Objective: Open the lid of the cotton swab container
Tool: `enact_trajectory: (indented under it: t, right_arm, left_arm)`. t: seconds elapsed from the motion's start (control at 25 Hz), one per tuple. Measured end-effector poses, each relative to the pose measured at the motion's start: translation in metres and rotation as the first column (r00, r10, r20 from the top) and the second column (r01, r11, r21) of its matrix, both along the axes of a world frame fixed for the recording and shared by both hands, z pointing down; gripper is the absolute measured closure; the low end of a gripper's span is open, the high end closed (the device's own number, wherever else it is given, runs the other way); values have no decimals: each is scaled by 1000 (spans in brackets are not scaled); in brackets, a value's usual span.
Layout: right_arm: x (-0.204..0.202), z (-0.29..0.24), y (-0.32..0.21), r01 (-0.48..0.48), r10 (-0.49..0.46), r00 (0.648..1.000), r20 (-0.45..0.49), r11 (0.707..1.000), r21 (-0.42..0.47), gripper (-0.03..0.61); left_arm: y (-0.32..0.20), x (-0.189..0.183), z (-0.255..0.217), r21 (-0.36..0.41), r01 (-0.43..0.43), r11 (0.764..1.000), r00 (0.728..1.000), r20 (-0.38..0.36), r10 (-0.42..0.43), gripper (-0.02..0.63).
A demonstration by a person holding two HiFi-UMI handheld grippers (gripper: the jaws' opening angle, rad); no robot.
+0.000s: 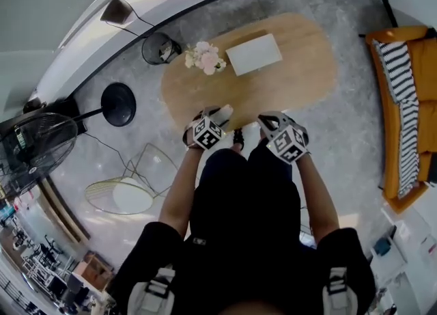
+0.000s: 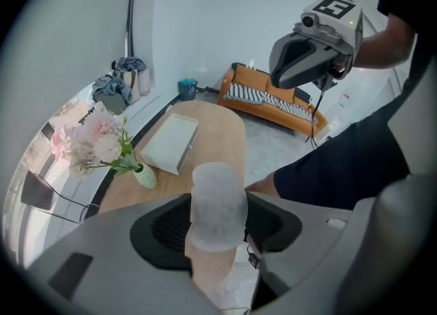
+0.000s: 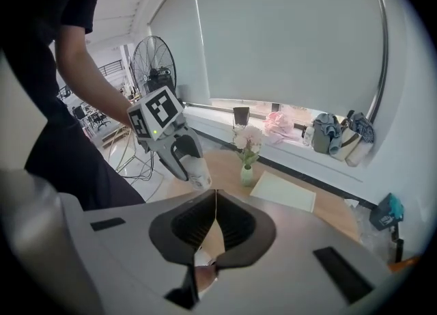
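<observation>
The left gripper [image 2: 217, 228] has its dark ribbed pads clamped on the cotton swab container [image 2: 217, 190]. This is a frosted, translucent plastic cylinder, upright between the pads, with a rounded, closed top. It hangs over the near edge of the tabletop [image 1: 300, 67], a smooth oval of pale wood. Beside it, the right gripper [image 3: 216, 204] has its jaws pressed together on nothing. Toward the far edge lie a flat white box [image 1: 254, 54] and soft pink flowers [image 1: 205, 57] in a pale green vase [image 2: 145, 175].
</observation>
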State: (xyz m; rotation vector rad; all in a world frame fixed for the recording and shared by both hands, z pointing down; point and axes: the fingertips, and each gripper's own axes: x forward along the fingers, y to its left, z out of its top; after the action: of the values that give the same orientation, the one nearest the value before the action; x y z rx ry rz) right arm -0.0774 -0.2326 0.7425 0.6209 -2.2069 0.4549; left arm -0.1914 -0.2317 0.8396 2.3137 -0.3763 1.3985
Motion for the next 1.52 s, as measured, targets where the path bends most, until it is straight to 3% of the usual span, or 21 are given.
enact_trajectory:
  t: [0.28, 0.48, 0.68, 0.92, 1.0, 1.2, 1.52]
  right_arm:
    - [-23, -19, 21, -20, 20, 1000, 6, 999, 32, 581]
    - [-35, -34, 44, -20, 19, 1000, 20, 998, 66, 581]
    - [-39, -60, 64, 29, -36, 995, 90, 996, 79, 581]
    - [-18, -73, 95, 149, -154, 982, 107, 987, 57, 580]
    - [-10, -79, 103, 170, -175, 978, 111, 984, 56, 527]
    - [27, -91, 128, 165, -176, 977, 117, 982, 96, 461]
    - [70, -112, 163, 139, -167, 968, 186, 979, 152, 395]
  left_arm:
    - [18, -5, -56, 57, -90, 994, 994, -62, 94, 387]
    - [34, -10, -97, 143, -201, 969, 977, -40, 209, 387]
    - [50, -2, -144, 165, -286, 944, 955, -29, 295, 387]
    - [71, 36, -184, 186, -349, 919, 933, -22, 359, 387]
    - [78, 48, -192, 191, -345, 919, 933, -37, 358, 387]
    - [106, 86, -200, 192, -355, 915, 928, -44, 369, 387]
    - [147, 144, -224, 213, -418, 883, 903, -15, 430, 387]
